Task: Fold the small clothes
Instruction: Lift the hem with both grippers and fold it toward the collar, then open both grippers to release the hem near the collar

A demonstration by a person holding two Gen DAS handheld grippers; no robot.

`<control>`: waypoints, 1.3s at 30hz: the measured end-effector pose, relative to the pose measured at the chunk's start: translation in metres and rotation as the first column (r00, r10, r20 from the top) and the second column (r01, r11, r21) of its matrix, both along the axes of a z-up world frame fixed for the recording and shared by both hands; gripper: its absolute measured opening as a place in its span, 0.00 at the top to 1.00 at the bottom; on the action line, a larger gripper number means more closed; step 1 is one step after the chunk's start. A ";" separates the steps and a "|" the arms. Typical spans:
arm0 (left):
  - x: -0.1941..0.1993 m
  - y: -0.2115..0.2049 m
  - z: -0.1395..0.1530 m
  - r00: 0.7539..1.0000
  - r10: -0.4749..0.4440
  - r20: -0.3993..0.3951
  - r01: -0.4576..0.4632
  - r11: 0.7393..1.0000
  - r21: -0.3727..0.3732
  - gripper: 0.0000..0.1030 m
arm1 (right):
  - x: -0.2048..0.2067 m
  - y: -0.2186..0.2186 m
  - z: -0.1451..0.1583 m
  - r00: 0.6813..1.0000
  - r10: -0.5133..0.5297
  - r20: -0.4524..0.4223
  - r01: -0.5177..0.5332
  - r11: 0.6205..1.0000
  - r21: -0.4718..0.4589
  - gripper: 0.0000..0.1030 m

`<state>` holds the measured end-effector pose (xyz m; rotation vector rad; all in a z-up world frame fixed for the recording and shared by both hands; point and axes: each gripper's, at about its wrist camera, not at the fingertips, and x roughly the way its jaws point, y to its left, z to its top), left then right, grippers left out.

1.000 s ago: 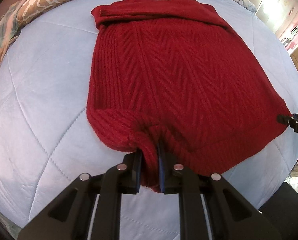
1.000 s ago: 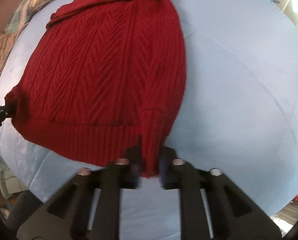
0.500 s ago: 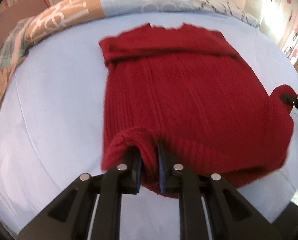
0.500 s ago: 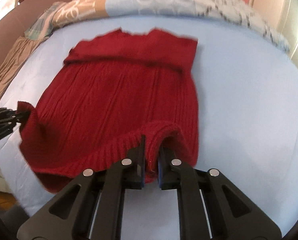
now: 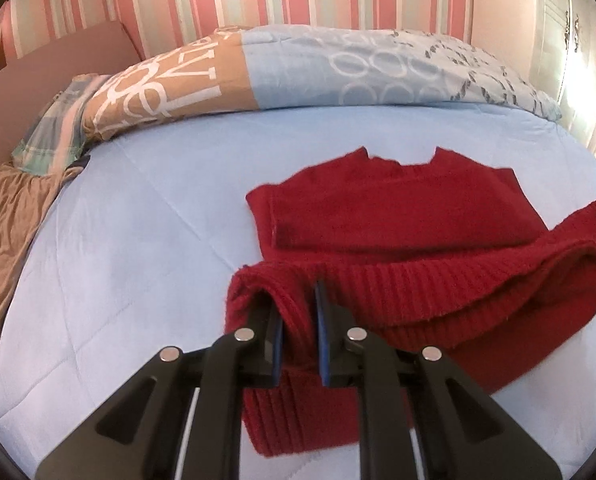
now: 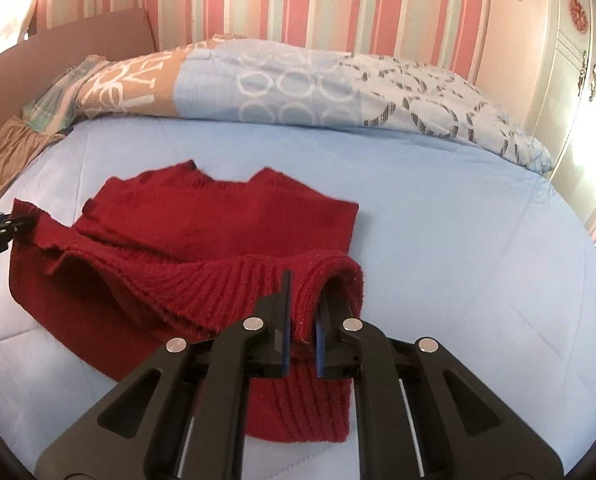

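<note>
The sweater (image 5: 397,220) lies on the bed (image 5: 138,240); the left gripper (image 5: 298,308) and right gripper (image 6: 301,304) each clamp a hem corner, raised over the body; carry both corners level to the collar, hem taut; open quilt lies all round, pillows (image 6: 298,84) beyond.

A light blue quilted bedcover (image 5: 146,248) covers the bed. Behind it lies a patterned duvet (image 6: 298,84), with a striped pink wall (image 6: 298,0) and a cream wardrobe (image 6: 573,92).

one red sweater (image 5: 397,224), two grippers (image 5: 298,312)
</note>
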<state>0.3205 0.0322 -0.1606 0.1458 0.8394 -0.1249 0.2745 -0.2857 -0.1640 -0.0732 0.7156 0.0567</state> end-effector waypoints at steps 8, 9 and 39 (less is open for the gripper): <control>0.025 0.002 0.006 0.998 -0.035 0.055 0.036 0.999 -0.007 0.87 | 0.024 -0.017 0.007 0.998 -0.044 0.046 0.040 0.997 0.071 0.91; 0.030 0.002 0.007 0.997 -0.035 0.066 0.035 0.999 -0.009 0.87 | 0.030 -0.019 0.008 0.997 -0.047 0.054 0.043 0.996 0.073 0.91; 0.149 0.008 -0.012 0.996 0.005 0.087 -0.005 1.000 -0.001 0.39 | 0.147 -0.030 -0.023 0.998 -0.039 0.053 0.033 0.992 0.123 0.35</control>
